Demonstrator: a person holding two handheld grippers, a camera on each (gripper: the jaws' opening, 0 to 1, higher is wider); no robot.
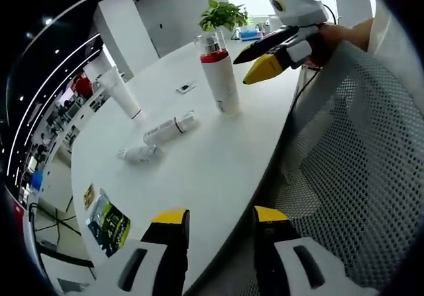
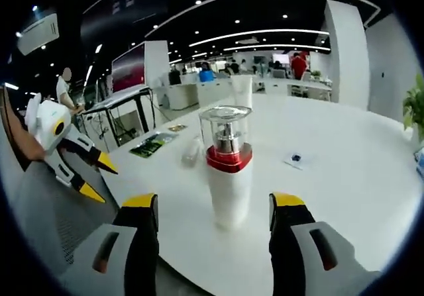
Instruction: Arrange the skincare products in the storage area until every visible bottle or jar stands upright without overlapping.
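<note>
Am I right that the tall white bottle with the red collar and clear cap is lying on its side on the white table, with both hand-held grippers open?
Not quite: the tall white bottle stands upright on the white table, as the right gripper view shows, framed between the open right hand-held gripper. The left hand-held gripper is open too.

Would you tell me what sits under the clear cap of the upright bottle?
Under the clear cap of the white bottle, a pump head shows above a red collar. The bottle's contents are hidden by its opaque wall.
</note>
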